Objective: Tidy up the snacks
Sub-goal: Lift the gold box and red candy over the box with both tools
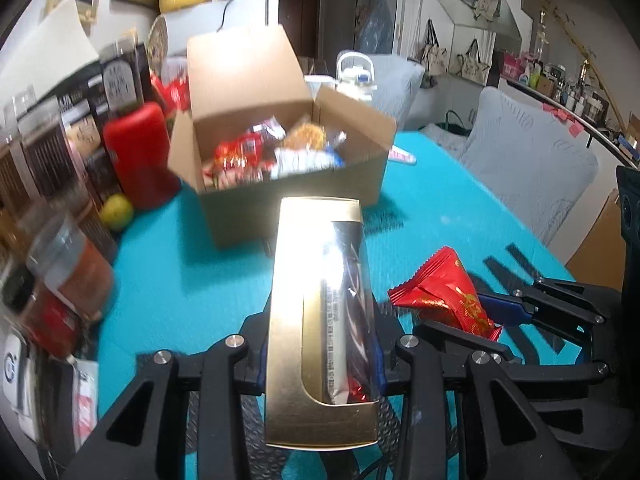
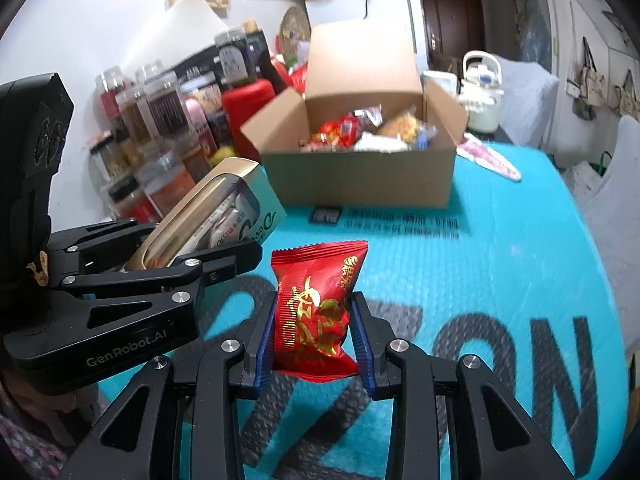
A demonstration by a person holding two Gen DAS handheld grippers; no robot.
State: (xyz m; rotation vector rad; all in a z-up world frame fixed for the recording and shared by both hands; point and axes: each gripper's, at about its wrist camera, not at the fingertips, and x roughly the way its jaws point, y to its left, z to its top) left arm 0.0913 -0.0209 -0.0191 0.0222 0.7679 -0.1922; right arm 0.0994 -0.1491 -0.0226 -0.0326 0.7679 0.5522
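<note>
My left gripper [image 1: 320,364] is shut on a gold snack box [image 1: 320,320] with a clear window, held above the teal table cover. It also shows in the right wrist view [image 2: 212,208] at left. My right gripper [image 2: 314,344] is shut on a red snack packet [image 2: 316,312] with gold print; the packet also shows in the left wrist view [image 1: 448,292] at right. An open cardboard box [image 1: 288,188] holding several wrapped snacks stands ahead of both grippers, also in the right wrist view [image 2: 360,180].
Jars and bottles [image 2: 160,120] line the wall at left, with a red canister [image 1: 140,152] and a yellow-green fruit [image 1: 116,212] beside the box. A pink packet [image 2: 488,160] lies right of the box. A white kettle [image 2: 484,92] stands behind. Chairs stand past the table's right edge.
</note>
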